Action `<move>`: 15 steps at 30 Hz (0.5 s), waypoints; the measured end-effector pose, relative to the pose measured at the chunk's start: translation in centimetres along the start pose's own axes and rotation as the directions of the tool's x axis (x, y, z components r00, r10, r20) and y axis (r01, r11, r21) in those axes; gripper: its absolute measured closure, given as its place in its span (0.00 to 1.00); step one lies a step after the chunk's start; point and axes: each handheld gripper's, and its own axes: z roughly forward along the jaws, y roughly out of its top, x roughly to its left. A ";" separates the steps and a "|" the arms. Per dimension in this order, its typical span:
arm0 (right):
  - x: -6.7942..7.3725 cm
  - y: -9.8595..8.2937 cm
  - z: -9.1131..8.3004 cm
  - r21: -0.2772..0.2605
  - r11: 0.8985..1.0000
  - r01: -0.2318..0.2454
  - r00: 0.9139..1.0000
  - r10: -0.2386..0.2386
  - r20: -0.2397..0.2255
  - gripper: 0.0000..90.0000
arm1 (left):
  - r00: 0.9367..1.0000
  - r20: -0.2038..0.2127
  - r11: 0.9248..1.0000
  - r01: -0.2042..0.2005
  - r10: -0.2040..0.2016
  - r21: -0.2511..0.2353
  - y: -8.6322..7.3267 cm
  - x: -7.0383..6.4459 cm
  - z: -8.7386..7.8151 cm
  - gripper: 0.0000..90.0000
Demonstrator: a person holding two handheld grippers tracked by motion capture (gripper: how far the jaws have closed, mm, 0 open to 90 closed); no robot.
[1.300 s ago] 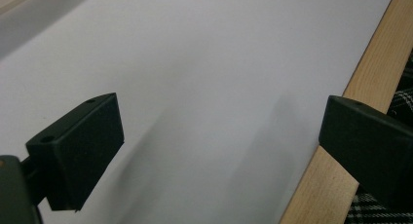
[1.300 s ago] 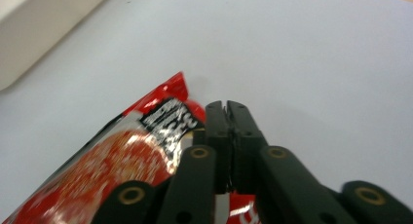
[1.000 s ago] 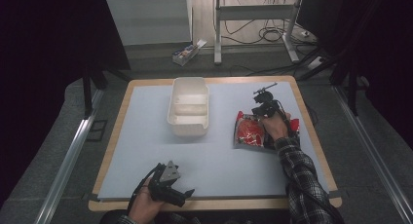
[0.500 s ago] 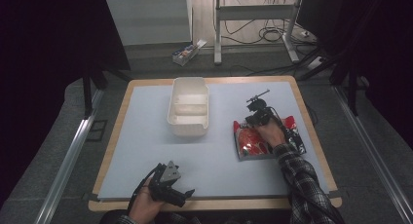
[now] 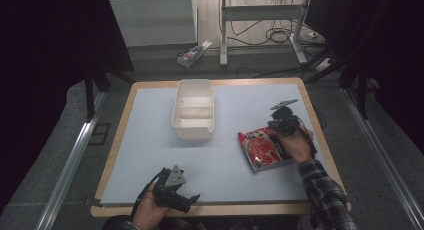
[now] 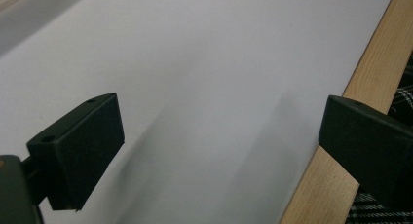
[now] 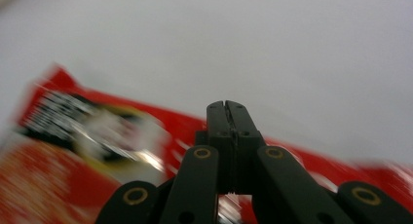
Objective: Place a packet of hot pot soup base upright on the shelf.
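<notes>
Red packet (image 5: 264, 149) shifted left, right claw (image 7: 227, 105) clamped over it.

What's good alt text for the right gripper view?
The right claw, its black jaws pressed together, points over a blurred red snack packet lying on a pale table surface.
</notes>
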 end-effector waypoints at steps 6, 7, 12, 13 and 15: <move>-5.5 -3.9 -1.8 0.009 0.991 -0.135 0.983 0.132 0.131 0.99 | 1.000 -0.002 1.000 -0.004 0.004 0.005 0.1 -0.1 0.1 0.03; -5.5 -3.9 -1.8 0.009 0.991 -0.135 0.983 0.132 0.131 0.99 | 1.000 -0.002 1.000 -0.004 0.004 0.005 0.1 -0.1 0.1 0.03; -6.3 -5.2 -0.5 0.075 0.983 -0.165 0.983 0.158 0.093 0.99 | 1.000 -0.004 1.000 -0.004 0.004 0.006 0.1 -0.1 0.1 0.03; -6.1 -5.2 -0.4 0.074 0.983 -0.166 0.982 0.158 0.100 0.99 | 1.000 -0.004 1.000 -0.004 0.004 0.006 0.1 -0.1 0.1 0.03; -5.7 -5.1 -0.3 0.077 0.983 -0.164 0.983 0.156 0.099 0.99 | 1.000 -0.003 1.000 -0.004 0.004 0.005 0.1 0.0 0.0 0.03</move>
